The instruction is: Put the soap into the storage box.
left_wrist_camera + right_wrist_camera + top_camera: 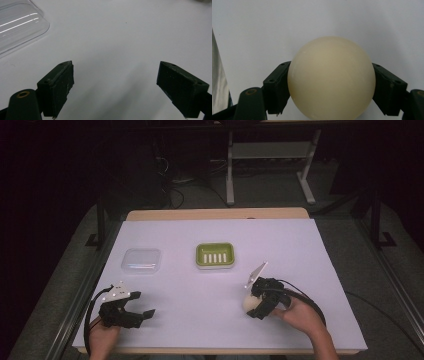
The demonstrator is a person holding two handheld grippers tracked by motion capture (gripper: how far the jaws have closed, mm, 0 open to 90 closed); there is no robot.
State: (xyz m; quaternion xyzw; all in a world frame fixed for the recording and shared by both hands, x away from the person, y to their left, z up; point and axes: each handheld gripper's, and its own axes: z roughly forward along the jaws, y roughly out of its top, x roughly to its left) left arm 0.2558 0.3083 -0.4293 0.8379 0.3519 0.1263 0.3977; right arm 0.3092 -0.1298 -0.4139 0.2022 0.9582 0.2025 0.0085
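A white-covered surface point(215, 320) with a pale wooden far edge carries three things. Near the middle sits a green rectangular plastic soap dish with a white slotted insert point(215, 255); to its left, well apart, lies a clear rectangular plastic lid with rounded corners point(141, 261). No brand, label or writing can be read on any of them.

The right gripper point(254, 306), held in the person's right hand point(295, 315) at the near right of the surface, has its fingers closed on a cream-coloured, smooth, rounded soap bar point(248, 303). In the right gripper view the soap point(331, 77) sits squarely between the two black fingers point(277, 87), touching both pads, and bulges past them toward the camera and beyond their tips. In the high view it sits low at the surface; whether it touches cannot be told. The grey three-cornered plate on this gripper tilts up toward the soap dish.

The left gripper point(145, 312), held in the person's left hand point(102, 337) at the near left, points toward the middle of the surface. In the left gripper view its fingers point(58, 87) stand wide apart with nothing between them, above bare white surface, and a corner of the clear lid point(20, 25) appears at the upper left, apart from the fingers.
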